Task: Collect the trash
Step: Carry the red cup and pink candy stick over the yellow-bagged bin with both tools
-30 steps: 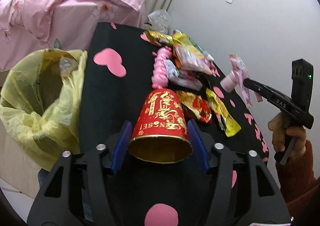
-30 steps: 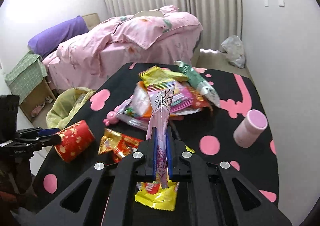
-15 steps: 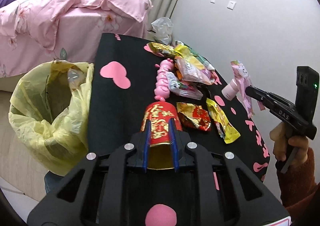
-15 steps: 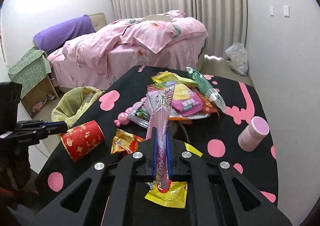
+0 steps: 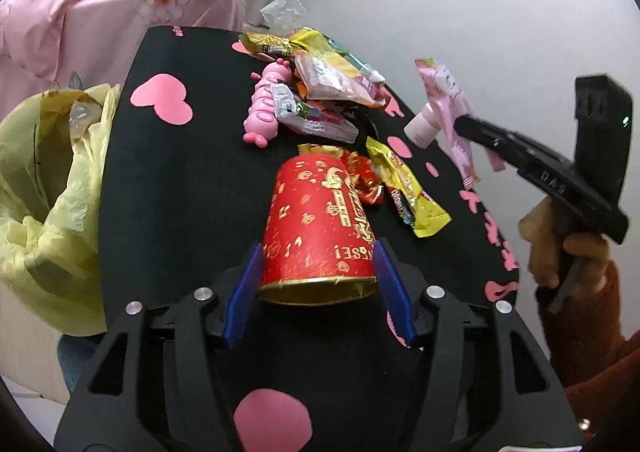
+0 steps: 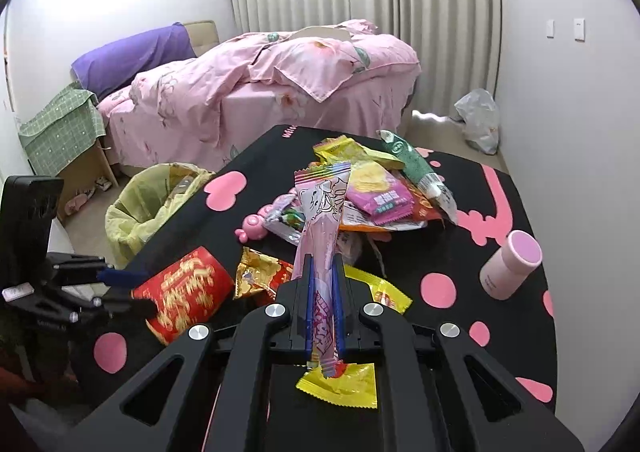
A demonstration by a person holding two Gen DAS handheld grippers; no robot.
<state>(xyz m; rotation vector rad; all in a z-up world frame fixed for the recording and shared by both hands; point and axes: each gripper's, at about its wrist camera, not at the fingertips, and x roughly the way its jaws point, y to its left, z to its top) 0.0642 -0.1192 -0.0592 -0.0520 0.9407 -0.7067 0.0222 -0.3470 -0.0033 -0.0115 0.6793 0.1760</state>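
Left wrist view has the left gripper (image 5: 316, 284) nearest, its blue jaws opening with the red paper cup (image 5: 318, 228) lying on its side between them, rim toward the camera; the pads sit just beside the cup walls. Right of it lie a red foil wrapper (image 5: 362, 177) and a yellow wrapper (image 5: 408, 191) on the black table (image 5: 180, 179). Farther off sits a heap of snack packets (image 5: 324, 91) and a pink toy (image 5: 266, 109). At the left table edge hangs the yellow trash bag (image 5: 48, 187). At far right, the right gripper (image 6: 322, 312) pinches a pink wrapper (image 6: 322, 219) tight, upright, above the table.
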